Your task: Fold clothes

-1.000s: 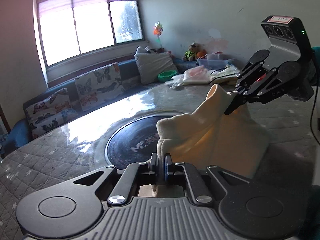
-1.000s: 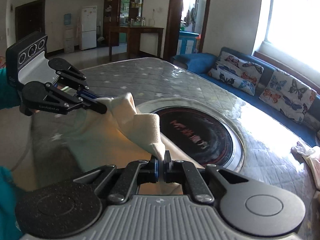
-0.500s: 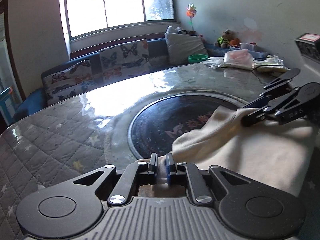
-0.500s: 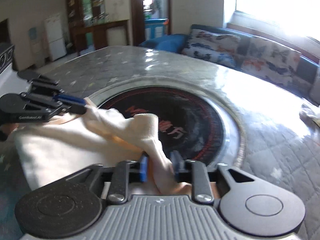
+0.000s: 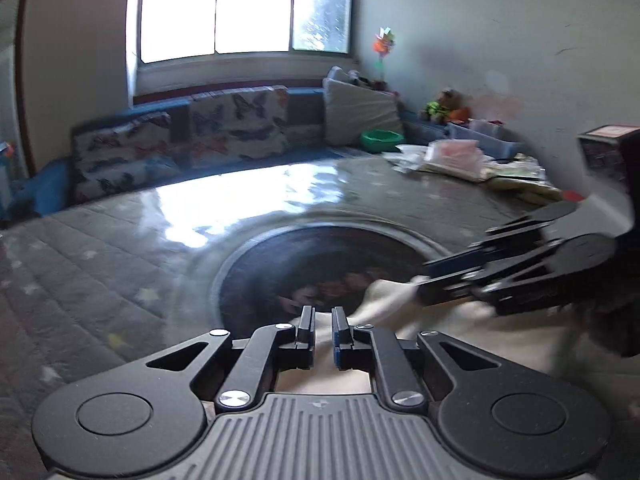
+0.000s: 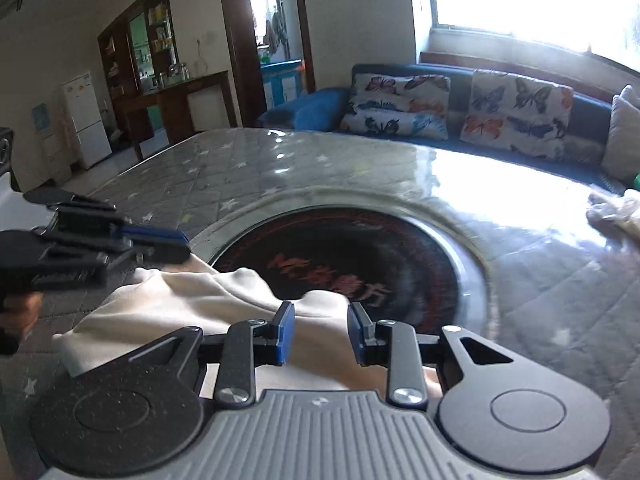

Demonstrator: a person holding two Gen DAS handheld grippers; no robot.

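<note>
Two claws work over one cream garment (image 6: 168, 304), which lies crumpled on the near part of the table (image 6: 240, 168), its far edge overlapping the rim of the round dark disc (image 6: 340, 248) set into the table's middle. The table wears a grey quilted cover with pale stars under a glossy sheet that mirrors the window (image 5: 244, 8).

The right claw (image 6: 320, 320) has its blue-padded jaws standing apart. The cream fabric lies between and beneath them, and neither pad presses on it. Seen from the left wrist, this claw (image 5: 426, 280) reaches in from the right, blurred, with its tips at the garment's raised edge.

The left claw (image 5: 323, 320) has its jaws nearly together, with only a narrow slot between them, and cream cloth fills that slot, so it is clamped on the garment. From the right wrist it (image 6: 180, 246) enters from the left, low over the table, with the fabric running up to its tips. A hand (image 6: 20, 308) shows behind it.

Beyond the table a blue sofa (image 6: 312, 108) carries butterfly-print cushions (image 6: 516, 116). A green bowl (image 5: 380, 138) and a heap of bags (image 5: 452, 156) sit at the far right end, and a white fridge (image 6: 86, 120) stands by the doorway.
</note>
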